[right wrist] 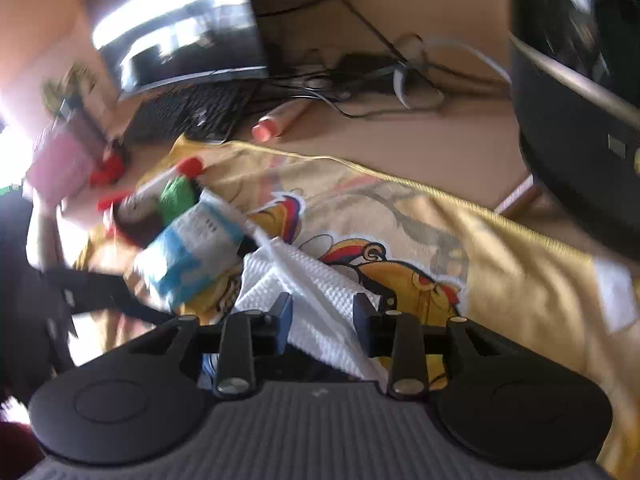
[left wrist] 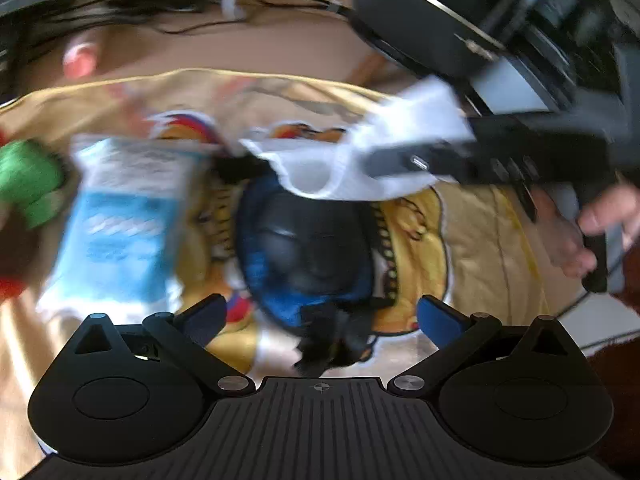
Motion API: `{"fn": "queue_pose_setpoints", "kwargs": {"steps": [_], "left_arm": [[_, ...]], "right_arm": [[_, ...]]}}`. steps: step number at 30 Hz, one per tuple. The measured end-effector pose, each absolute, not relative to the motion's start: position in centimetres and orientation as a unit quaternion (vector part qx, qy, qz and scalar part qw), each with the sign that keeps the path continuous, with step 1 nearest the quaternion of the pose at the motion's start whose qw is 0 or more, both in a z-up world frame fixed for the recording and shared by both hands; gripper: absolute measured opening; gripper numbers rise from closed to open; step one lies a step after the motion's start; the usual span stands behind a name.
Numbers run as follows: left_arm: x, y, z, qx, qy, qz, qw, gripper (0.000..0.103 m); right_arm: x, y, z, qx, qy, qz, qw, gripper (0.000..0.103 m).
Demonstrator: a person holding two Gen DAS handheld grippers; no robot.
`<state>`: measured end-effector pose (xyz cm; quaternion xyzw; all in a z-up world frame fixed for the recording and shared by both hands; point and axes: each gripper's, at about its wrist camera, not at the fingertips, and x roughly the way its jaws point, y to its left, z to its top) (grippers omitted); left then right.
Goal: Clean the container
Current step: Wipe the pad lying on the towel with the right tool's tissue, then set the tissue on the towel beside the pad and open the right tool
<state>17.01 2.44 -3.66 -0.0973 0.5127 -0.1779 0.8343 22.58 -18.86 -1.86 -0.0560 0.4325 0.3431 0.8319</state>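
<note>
Nearest item, left wrist view: left gripper (left wrist: 320, 312), black linkage arms with blue pads, jaws spread wide and empty, poised over the container.

Item: dark, rounded, blue-rimmed container (left wrist: 308, 248), lying on a yellow cartoon-printed cloth (left wrist: 472, 240) spread over the tan desk (left wrist: 240, 52). A black crumpled scrap (left wrist: 332, 340) sits at its near edge; motion blur hides what it is.

Item: right gripper (right wrist: 323, 312), black with blue pads, jaws partly parted. A white embossed paper towel (right wrist: 316, 280) passes between them; whether the pads actually press on it cannot be told. In the left wrist view the towel (left wrist: 360, 152) hangs over the container's far edge.

Item: blue-and-white printed packet (left wrist: 124, 216), left of the container and just beside it. Green object (left wrist: 28, 180) beyond that, blurred.

Background: black keyboard (right wrist: 188, 112), tangled cables (right wrist: 360, 76), pink cylindrical tube (right wrist: 276, 122).

Handling judgement: container looks rigid, light and probably smooth, so likely to slide on the cloth under wiping pressure. Best hold seems to be across the blue rim at the near side, pinning it down while the soft, tear-prone towel works the inner surface.
</note>
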Motion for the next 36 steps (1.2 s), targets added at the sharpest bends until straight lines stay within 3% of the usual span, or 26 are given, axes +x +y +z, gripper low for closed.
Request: {"fn": "queue_pose_setpoints", "kwargs": {"steps": [3, 6, 8, 9, 11, 13, 14, 16, 20, 24, 28, 36], "left_arm": [[15.6, 3.8, -3.0, -0.127, 0.508, -0.140, 0.841, 0.103], [14.3, 4.9, -2.5, -0.157, 0.500, -0.102, 0.845, 0.103], [13.8, 5.5, -2.1, -0.174, 0.495, -0.082, 0.848, 0.103], [13.6, 5.7, -1.9, -0.180, 0.492, -0.073, 0.849, 0.103], [13.2, 5.6, -1.6, -0.179, 0.491, -0.062, 0.851, 0.103], [12.7, 5.4, -1.3, -0.172, 0.492, -0.052, 0.852, 0.103], [12.4, 5.3, -1.2, -0.167, 0.494, -0.045, 0.852, 0.103], [11.7, 5.3, -0.8, -0.167, 0.490, -0.031, 0.855, 0.103], [10.6, 5.9, -0.1, -0.196, 0.471, -0.001, 0.860, 0.103], [10.6, 6.3, -0.5, -0.222, 0.475, 0.009, 0.852, 0.103], [11.2, 5.9, -0.8, -0.220, 0.473, -0.016, 0.853, 0.103], [11.2, 5.2, 0.4, -0.170, 0.472, -0.074, 0.862, 0.103]], "right_arm": [[19.3, -17.6, -0.6, -0.184, 0.356, 0.349, 0.847, 0.054], [16.7, -16.7, -0.5, -0.286, 0.289, 0.370, 0.835, 0.074], [16.4, -16.5, -0.8, -0.294, 0.307, 0.413, 0.805, 0.072], [16.6, -16.4, -1.2, -0.292, 0.321, 0.425, 0.794, 0.065], [17.1, -16.3, -2.1, -0.304, 0.341, 0.422, 0.783, 0.044], [17.7, -16.3, -3.0, -0.316, 0.353, 0.410, 0.779, 0.012], [18.3, -16.8, -2.8, -0.297, 0.361, 0.409, 0.783, 0.008], [19.9, -18.6, -1.9, -0.210, 0.393, 0.419, 0.791, 0.008], [23.3, -25.0, 1.0, 0.075, 0.466, 0.435, 0.767, 0.008], [23.2, -30.5, 3.9, 0.176, 0.440, 0.397, 0.786, 0.010], [21.4, -34.1, 4.6, 0.192, 0.436, 0.324, 0.817, 0.013], [20.3, -32.6, -0.8, 0.053, 0.446, 0.151, 0.880, 0.013]]}}
